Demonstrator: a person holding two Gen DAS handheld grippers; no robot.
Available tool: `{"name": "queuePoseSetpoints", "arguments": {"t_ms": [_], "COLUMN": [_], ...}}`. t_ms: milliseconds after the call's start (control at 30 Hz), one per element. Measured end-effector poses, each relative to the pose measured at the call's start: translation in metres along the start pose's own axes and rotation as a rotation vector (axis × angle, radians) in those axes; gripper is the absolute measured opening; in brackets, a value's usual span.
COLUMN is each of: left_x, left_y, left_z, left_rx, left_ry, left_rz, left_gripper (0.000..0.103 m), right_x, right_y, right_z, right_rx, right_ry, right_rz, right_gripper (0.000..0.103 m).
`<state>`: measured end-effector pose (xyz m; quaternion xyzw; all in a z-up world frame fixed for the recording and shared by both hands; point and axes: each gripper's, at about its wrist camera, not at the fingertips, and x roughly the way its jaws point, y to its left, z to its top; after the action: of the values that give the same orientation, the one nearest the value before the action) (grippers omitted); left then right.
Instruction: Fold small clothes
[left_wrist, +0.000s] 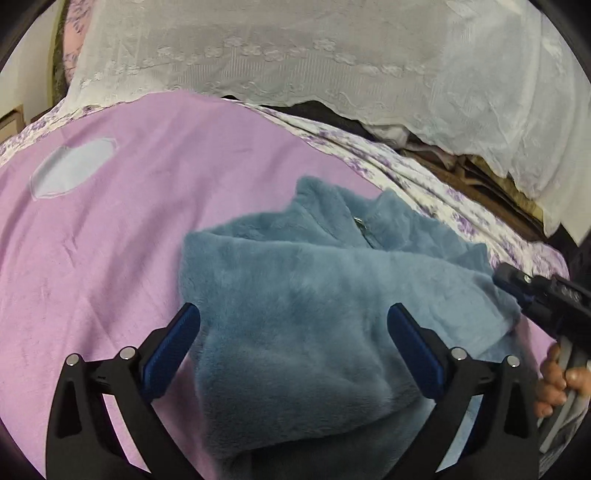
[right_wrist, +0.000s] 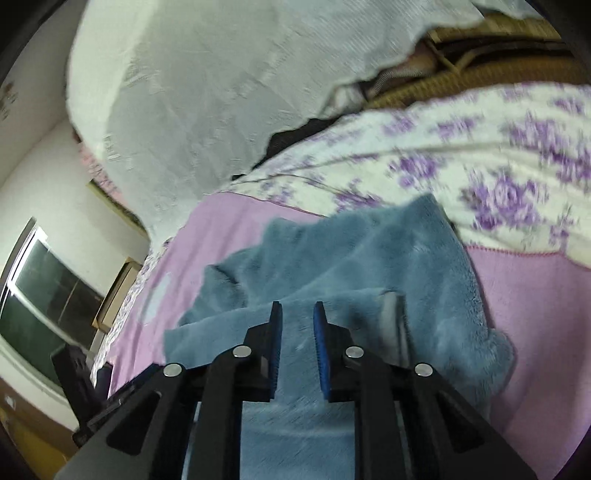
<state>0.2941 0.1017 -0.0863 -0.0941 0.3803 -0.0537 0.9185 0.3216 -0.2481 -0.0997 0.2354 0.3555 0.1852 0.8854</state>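
Pink blanket (left_wrist: 110, 240) w/ fluffy blue fleece jacket (left_wrist: 314, 295); left claw (left_wrist: 293, 314) released, right claw (right_wrist: 297, 314) narrowly parted, ungripped.

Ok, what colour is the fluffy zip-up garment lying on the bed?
Dusty blue fleece garment, clearest in the left wrist view.

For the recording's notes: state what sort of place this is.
Probably a bedroom at home: a pink blanket over a floral sheet, a white lace cover behind, and a fluffy blue jacket being folded.
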Motion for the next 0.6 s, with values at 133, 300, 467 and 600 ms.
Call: {"name": "queuePoseSetpoints", "arguments": {"t_ms": [133,300,467,600], "left_x": [0.036,0.019,0.025,0.073], "left_y": [0.016,0.011,-0.015,-0.038], "left_z": [-0.004,0.003,0.033,0.024], "left_rx": [-0.047,-0.056,0.007,0.123], "left_ry": [0.149,0.106,0.072,0.12], "left_rz": [0.022,0.033,0.066,0.193], "left_gripper": [0.099,0.099,0.099,0.099], "right_x": [0.029,0.009,0.032,0.078], "right_y": [-0.015,0.002,0.037,0.042], "right_z": [-0.014,-0.004,0.013,-0.001], "right_rx": [0.005,-0.015,-0.082,-0.196], "right_ry": [0.087,0.016,0.049,0.139], "right_rz": [-0.092,-0.1,-0.072,-0.155], "right_gripper": [0.025,0.028,0.029,0.037]}}
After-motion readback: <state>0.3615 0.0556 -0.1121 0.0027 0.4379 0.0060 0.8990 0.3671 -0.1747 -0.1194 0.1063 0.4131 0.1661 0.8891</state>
